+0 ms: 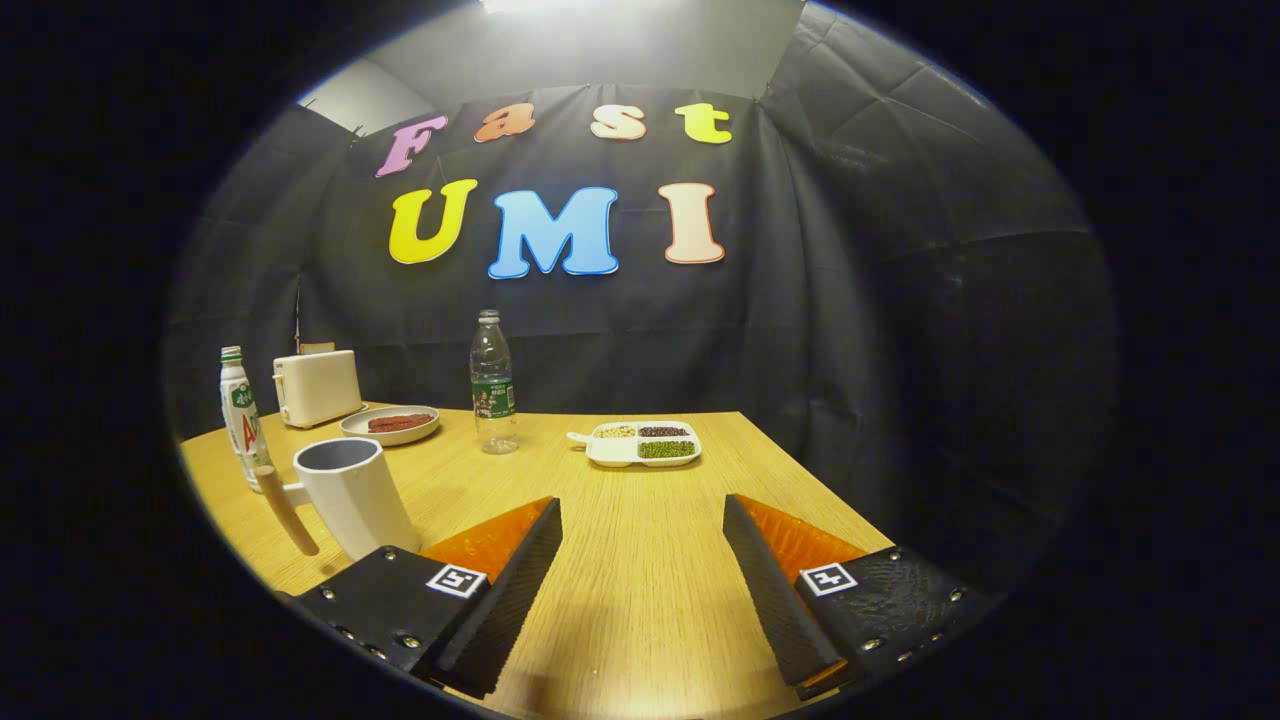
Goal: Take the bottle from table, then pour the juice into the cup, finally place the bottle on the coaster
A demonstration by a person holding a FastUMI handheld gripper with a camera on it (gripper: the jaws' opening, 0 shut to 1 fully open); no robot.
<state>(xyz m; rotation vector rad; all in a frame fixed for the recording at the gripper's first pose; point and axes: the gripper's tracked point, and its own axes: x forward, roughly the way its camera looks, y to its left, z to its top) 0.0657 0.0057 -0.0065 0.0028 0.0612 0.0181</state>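
With the jaws of my gripper (640,590) spread wide and empty over the tabletop (640,520), I should steer toward the clear bottle (493,385) standing well beyond them, slightly left, and close squarely around its body, clear of the cup (355,495) beside the left jaw.

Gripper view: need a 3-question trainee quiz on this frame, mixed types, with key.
1. True or false: the gripper is shut on the clear bottle.
2. What stands just beyond the left finger? A) cup B) toaster C) tray
3. Fill in: the white bottle stands behind the ____.

Key
1. False: the jaws are open over bare table, the clear bottle far beyond them.
2. A
3. cup
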